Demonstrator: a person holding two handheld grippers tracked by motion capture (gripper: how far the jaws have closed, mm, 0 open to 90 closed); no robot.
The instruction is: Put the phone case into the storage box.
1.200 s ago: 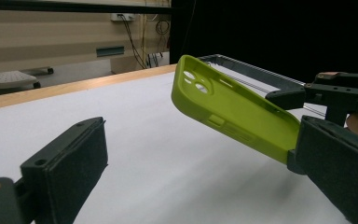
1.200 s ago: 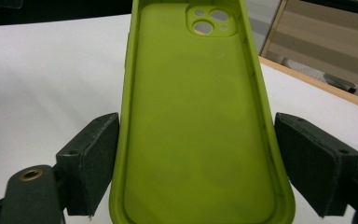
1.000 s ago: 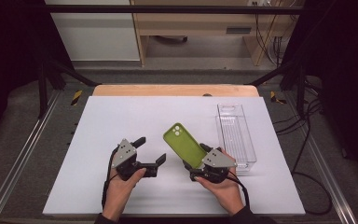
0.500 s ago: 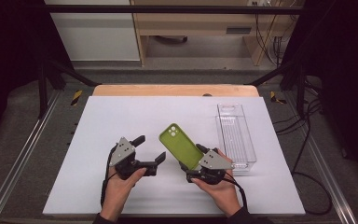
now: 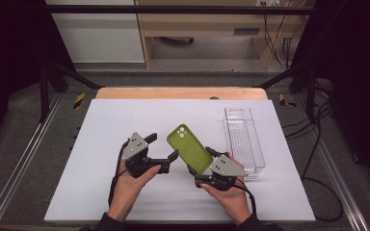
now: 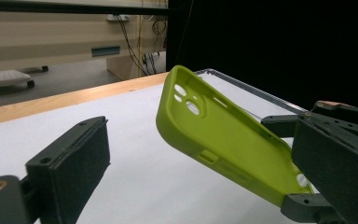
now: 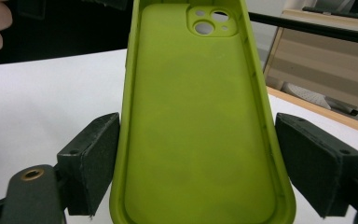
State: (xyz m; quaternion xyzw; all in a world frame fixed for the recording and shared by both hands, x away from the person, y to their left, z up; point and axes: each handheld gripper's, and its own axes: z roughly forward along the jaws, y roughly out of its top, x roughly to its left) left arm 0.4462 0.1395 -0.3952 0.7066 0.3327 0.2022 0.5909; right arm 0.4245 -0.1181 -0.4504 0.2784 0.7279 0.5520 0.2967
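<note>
The green phone case [image 7: 200, 116] has its lower end cut off by the right gripper view's bottom edge.

White table top [image 5: 125, 192] lying on a wooden board [image 5: 183, 93], grey floor [image 5: 192, 77] stretching behind, pale wooden desk [image 5: 207, 21] standing at the back, white cabinet [image 5: 96, 33] sitting beside it, cables [image 5: 279, 43] hanging, darkness closing both sides.

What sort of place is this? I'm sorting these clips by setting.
Probably a lab or workshop recording bench: a white table framed by metal rails, black curtains at both sides, loose cables on the floor, and a wooden cabinet behind.
</note>
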